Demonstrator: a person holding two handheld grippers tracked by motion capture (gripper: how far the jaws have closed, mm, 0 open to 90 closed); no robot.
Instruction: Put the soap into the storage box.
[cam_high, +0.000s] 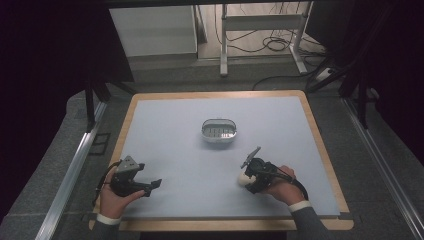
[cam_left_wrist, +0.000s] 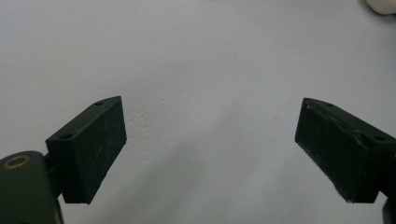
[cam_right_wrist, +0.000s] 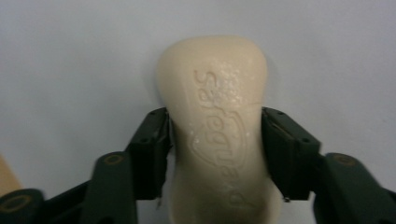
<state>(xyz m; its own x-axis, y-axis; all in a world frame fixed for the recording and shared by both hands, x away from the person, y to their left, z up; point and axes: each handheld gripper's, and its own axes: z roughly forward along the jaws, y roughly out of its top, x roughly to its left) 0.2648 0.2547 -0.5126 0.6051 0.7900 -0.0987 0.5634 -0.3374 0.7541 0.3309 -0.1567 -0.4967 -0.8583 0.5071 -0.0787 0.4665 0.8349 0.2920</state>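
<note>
Soap first: the cream-coloured moulded bar of soap (cam_right_wrist: 215, 126) with raised lettering is clamped across its narrow waist by my right gripper (cam_right_wrist: 215, 154), both black pads pressing its flanks. In the high view the bar (cam_high: 243, 178) sits low at the near right of the pale blue table mat (cam_high: 190, 150), at the nose of the right gripper (cam_high: 248, 180); I can't tell from here whether it's lifted or still resting on the mat.

Handling-wise I'd guess it's light, hard enough not to squash, but waxy and slick, and the rounded sides mean it could squirt forward out of the pads if I squeeze harder or tilt it nose-down. The pinched waist is the right place to hold; the bulging head beyond the pads should act as a stop. I'd keep it level and move slowly.

My left gripper (cam_left_wrist: 210, 149) is released, jaws standing wide with only bare mat between them, parked at the near left (cam_high: 150, 186).

Room is generous. The small white oval dish with a slotted grey insert (cam_high: 218, 130) sits mid-table, well apart from both hands, with open mat between it and the soap. The wooden table edge (cam_high: 320, 145) runs along the right, near enough to that hand that I'd swing inward, not outward.
</note>
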